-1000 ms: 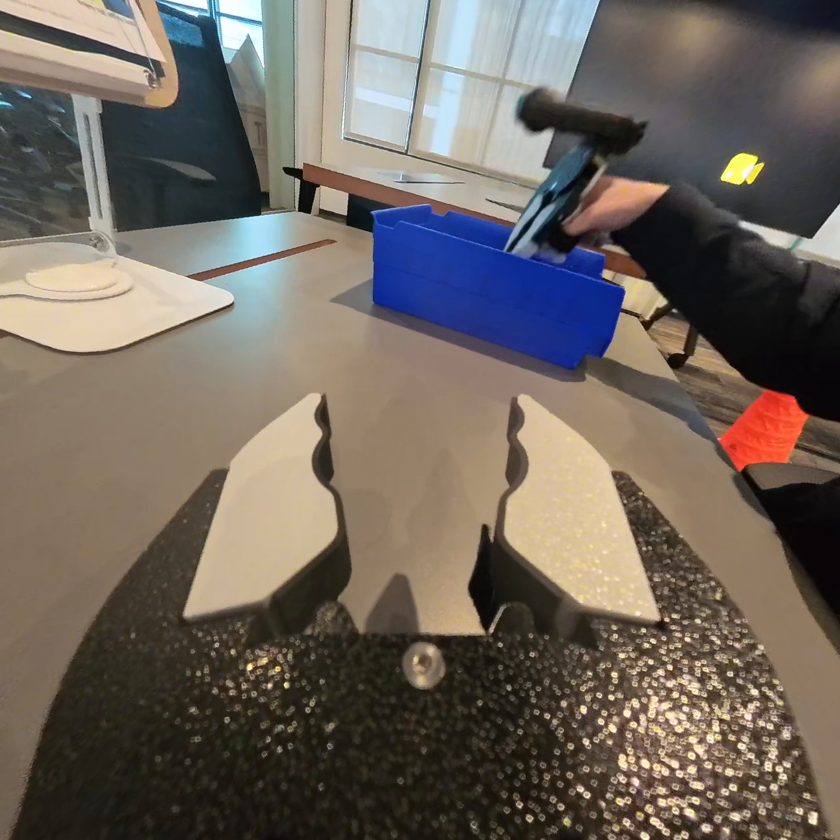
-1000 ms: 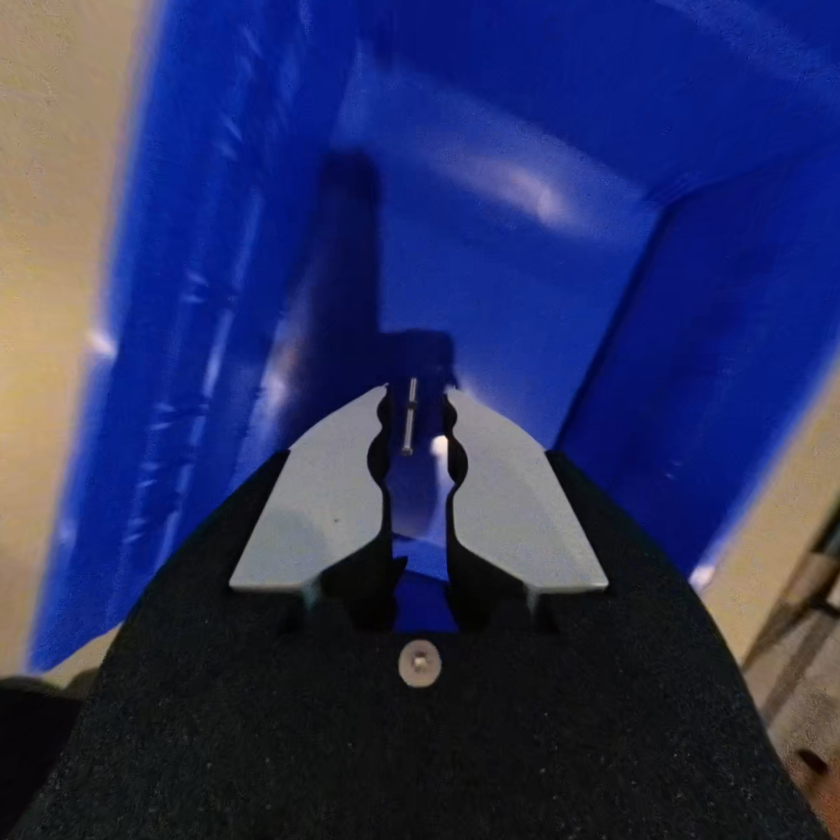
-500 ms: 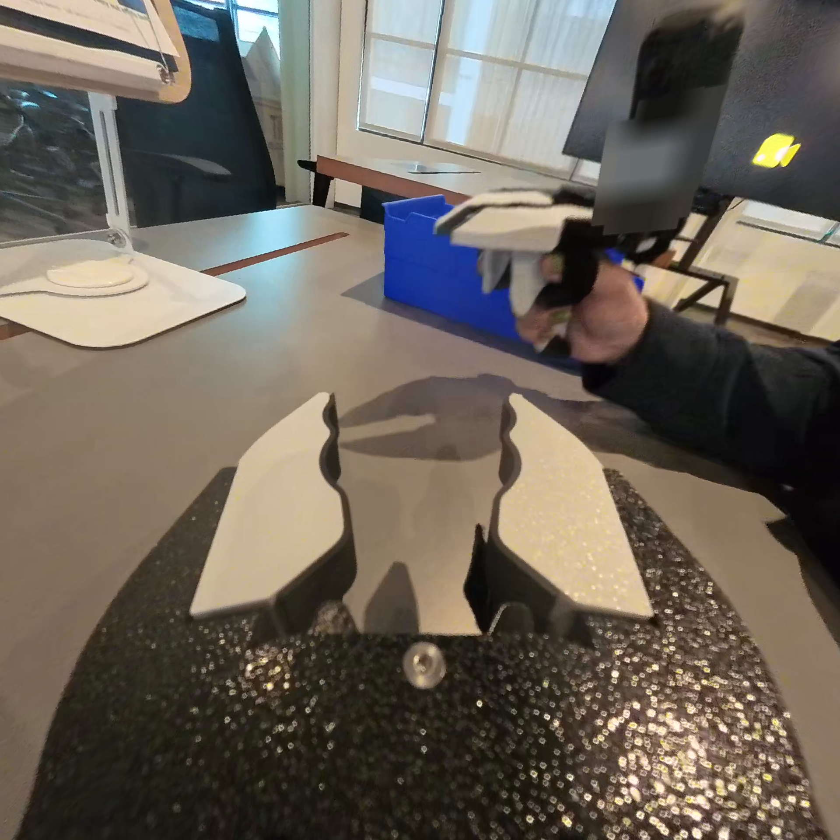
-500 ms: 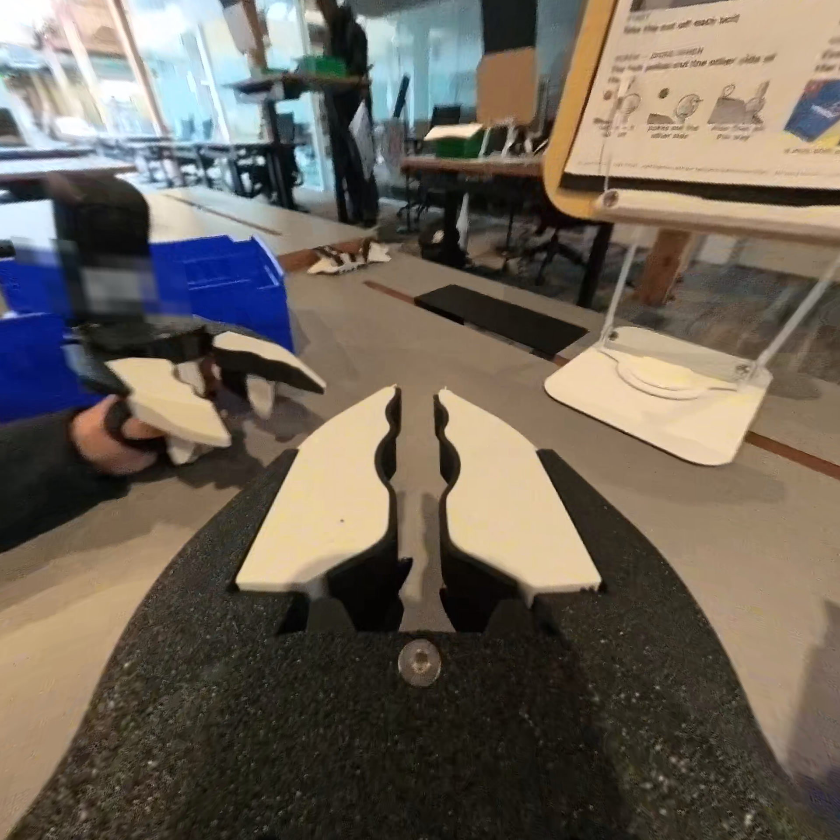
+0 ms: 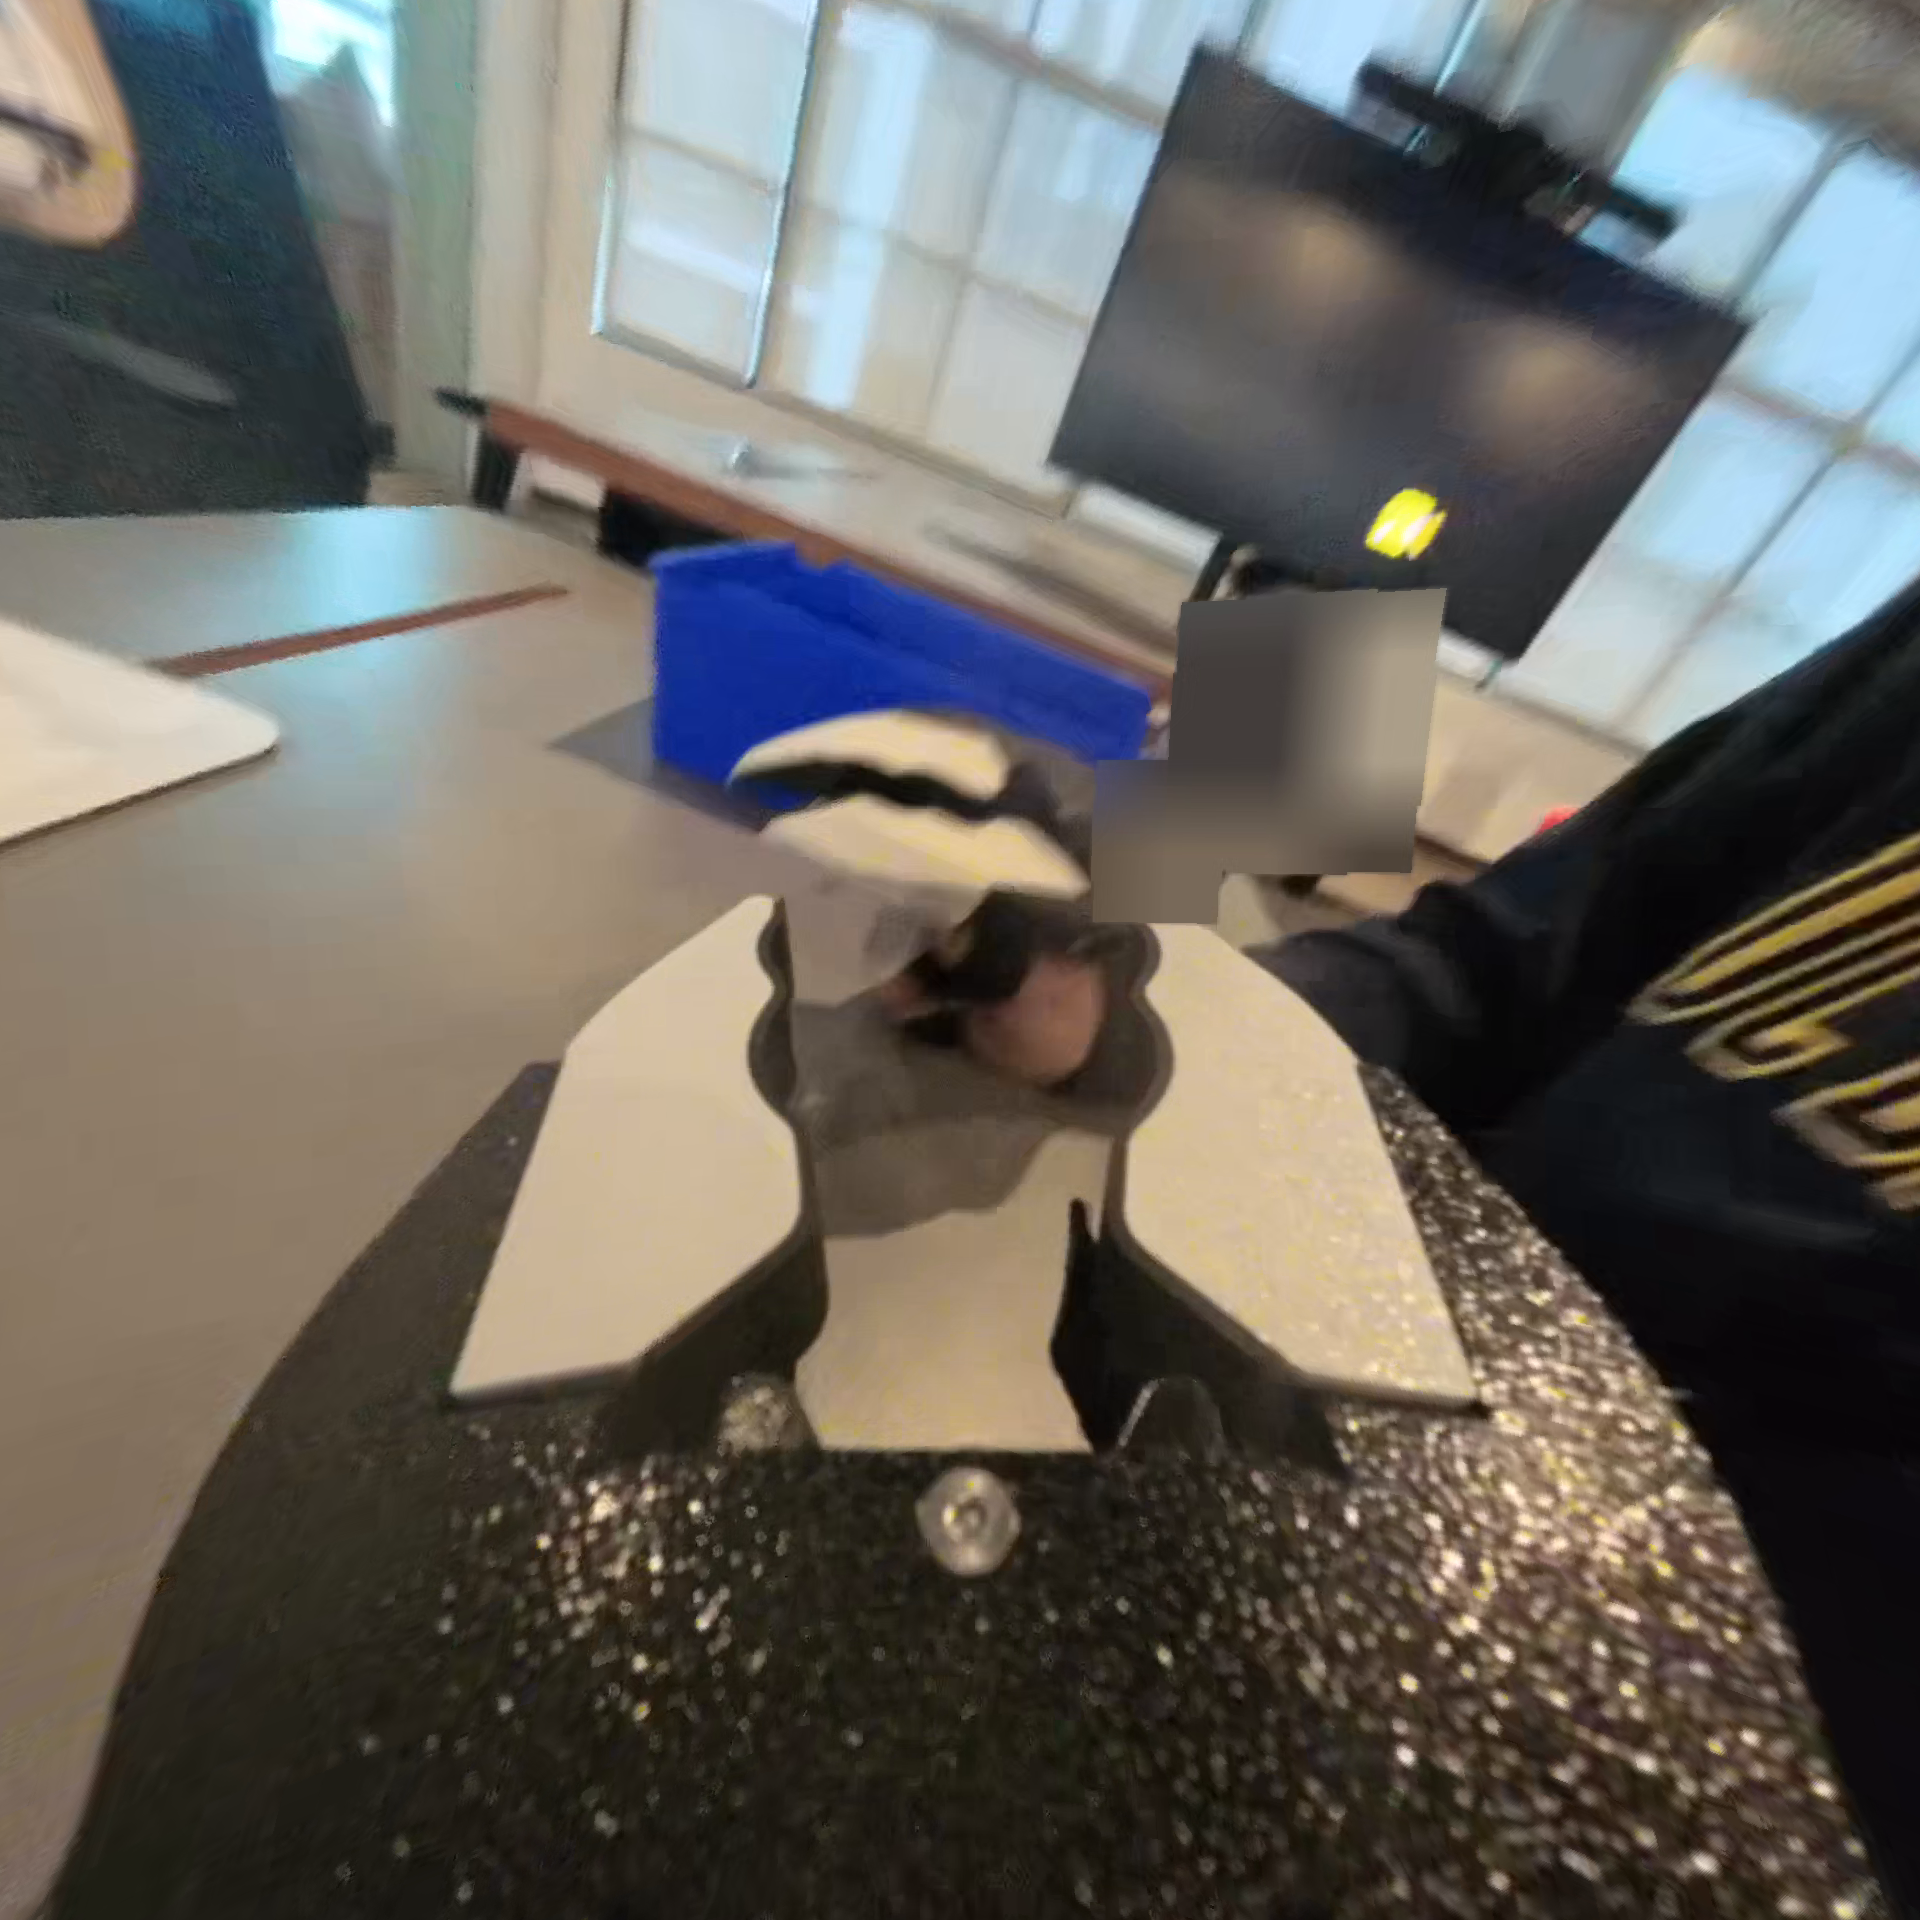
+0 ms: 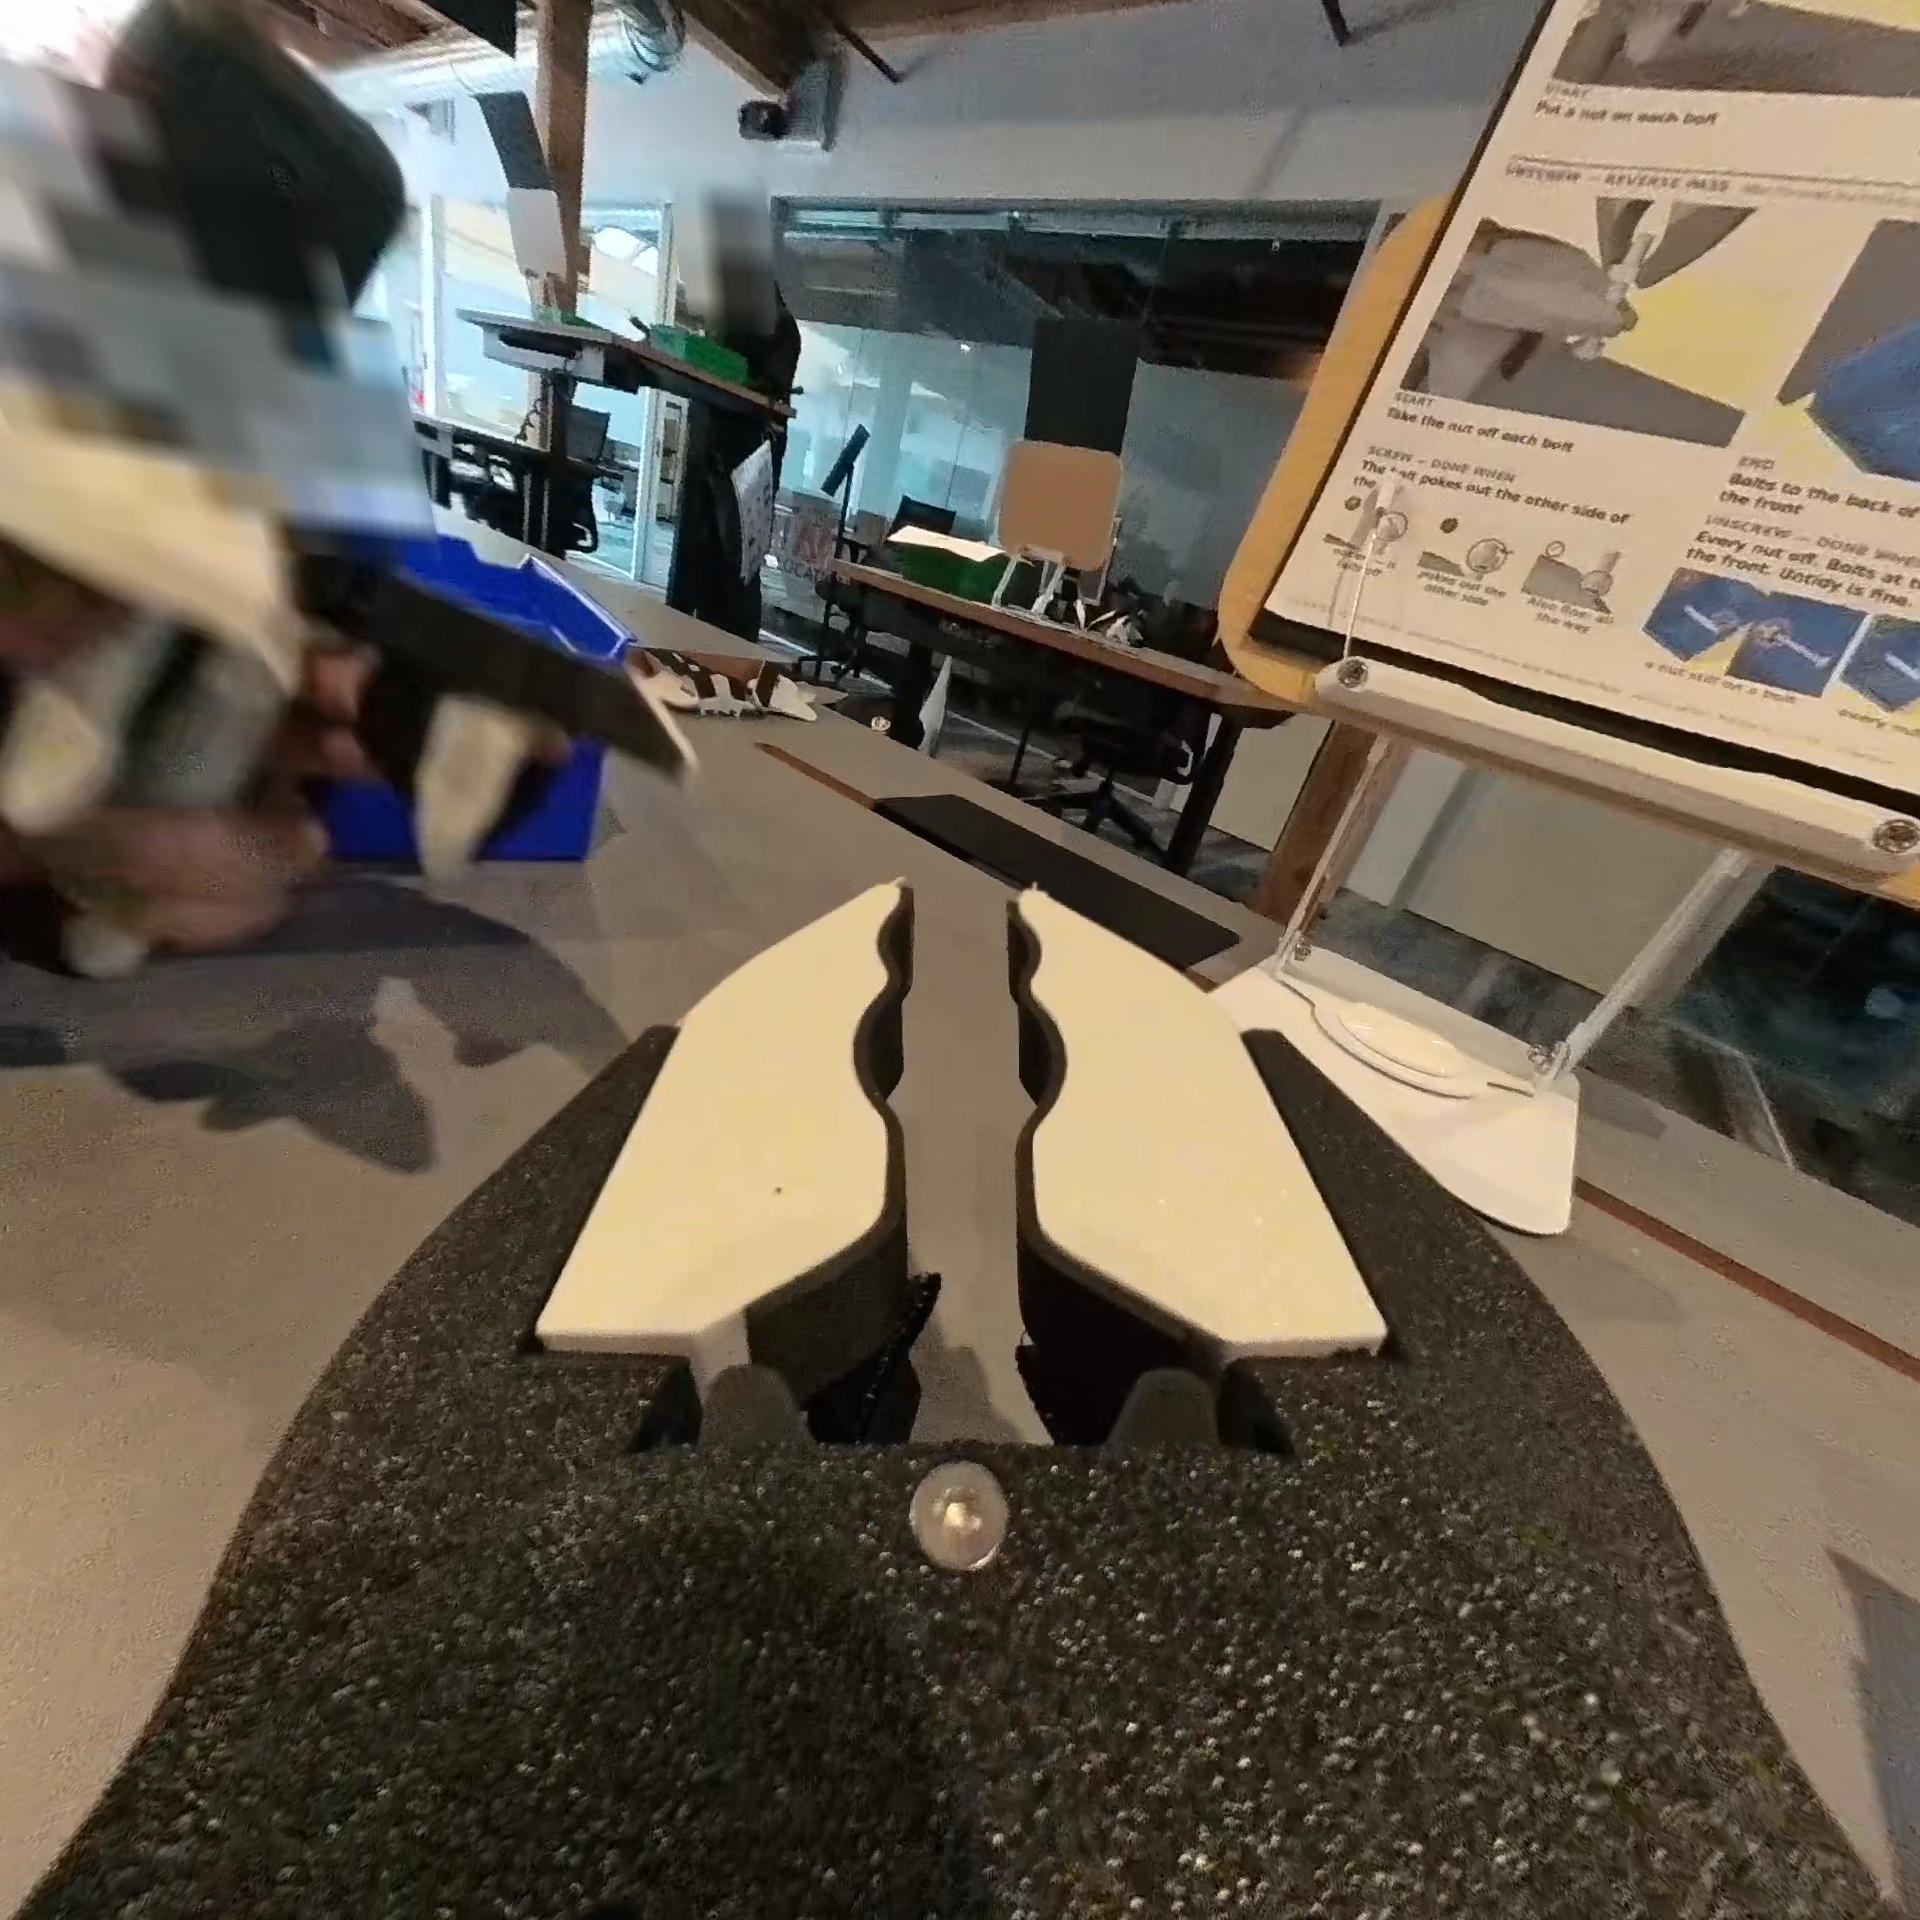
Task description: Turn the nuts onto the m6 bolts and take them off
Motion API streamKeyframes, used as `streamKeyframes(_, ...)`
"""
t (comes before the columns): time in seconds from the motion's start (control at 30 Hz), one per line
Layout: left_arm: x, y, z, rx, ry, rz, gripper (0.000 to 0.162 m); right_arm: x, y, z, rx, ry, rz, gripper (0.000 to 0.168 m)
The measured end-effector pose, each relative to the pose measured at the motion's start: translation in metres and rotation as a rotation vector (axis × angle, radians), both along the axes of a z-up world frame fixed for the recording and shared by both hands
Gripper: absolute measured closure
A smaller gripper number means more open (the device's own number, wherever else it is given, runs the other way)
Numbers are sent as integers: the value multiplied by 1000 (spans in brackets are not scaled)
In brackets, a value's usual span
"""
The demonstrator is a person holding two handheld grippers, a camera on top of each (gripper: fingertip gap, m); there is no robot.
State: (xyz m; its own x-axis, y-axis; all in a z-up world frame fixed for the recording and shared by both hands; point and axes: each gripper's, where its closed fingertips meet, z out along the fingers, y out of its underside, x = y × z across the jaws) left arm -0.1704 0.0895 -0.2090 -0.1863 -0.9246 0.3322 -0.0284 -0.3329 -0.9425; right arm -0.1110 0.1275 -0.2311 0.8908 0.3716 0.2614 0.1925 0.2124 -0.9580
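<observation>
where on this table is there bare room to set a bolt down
Bare grey tabletop lies between the white stand base and the blue bin. More lies under the right gripper, beside the stand base. It is crowded where the left gripper faces the right gripper.

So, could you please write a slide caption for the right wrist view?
Right gripper held narrowly open and empty above the grey table, blue bin behind.
</observation>
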Motion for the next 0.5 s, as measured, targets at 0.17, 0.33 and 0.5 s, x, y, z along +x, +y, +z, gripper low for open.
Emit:
streamKeyframes(0.17, -60, 18, 56, 63, 107, 289, 111, 6, 1, 1, -16, 57, -2, 154)
streamKeyframes(0.33, -183, 105, 30, -113, 591, 729, 110, 4, 0, 0, -23, 66, 17, 155)
streamKeyframes(0.5, -226, 136, -47, -499, 921, 675, 111, 4, 0, 0, -24, 67, 18, 156)
